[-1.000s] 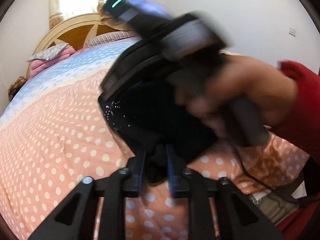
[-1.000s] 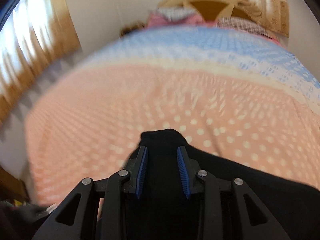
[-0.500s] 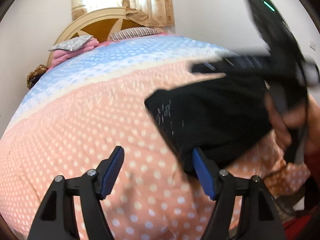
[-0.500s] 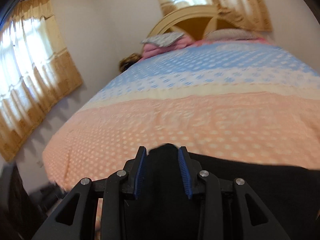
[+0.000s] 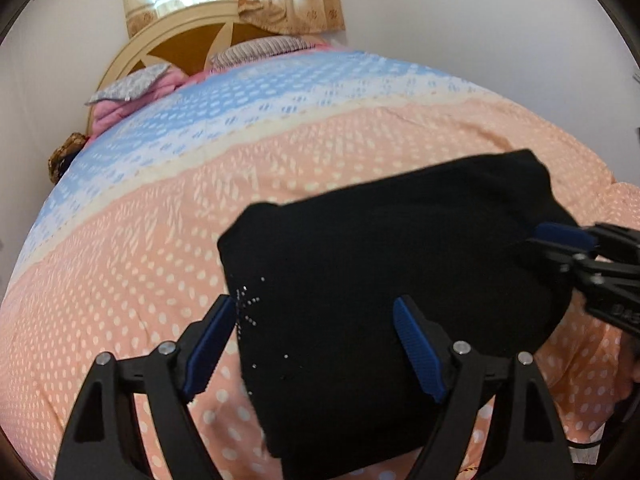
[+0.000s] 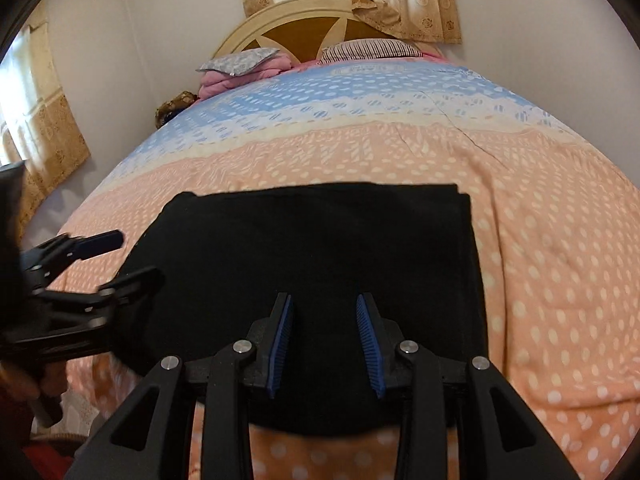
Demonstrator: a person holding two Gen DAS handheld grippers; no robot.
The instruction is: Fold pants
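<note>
I am working two claws over the soft black pants [image 5: 380, 260], which are lying as a thick folded rectangle on the peach polka-dot bedspread [image 5: 140, 280], close to the near edge of the bed. My left claw [image 5: 314, 304] is opening and already standing wide. The left corner of the pants, the one with the small glittery studs, is showing between its fingers, but the pads are not pressing on it. My right claw [image 6: 324, 298] is staying narrow. From the left wrist view it seems to be pinching the right-hand edge of the bundle, with cloth between its pads.

I am judging the fold as nearly done, with the step in hand being to set the bundle down squarely and let go.

To do this well:
- I am aiming to lift the left claw straight off, so a finger is not dragging the studded corner and peeling the top layer back.
- I am keeping the right claw low and close to the bed while it releases, so the layers are not springing open or sliding.
- The far edge is looking straight from the right wrist view, but the near edge is bulging. A light press along it after release should be flattening it.
- The fabric is looking thick and limp, so any sideways tug is likely to be skewing the stack.
</note>
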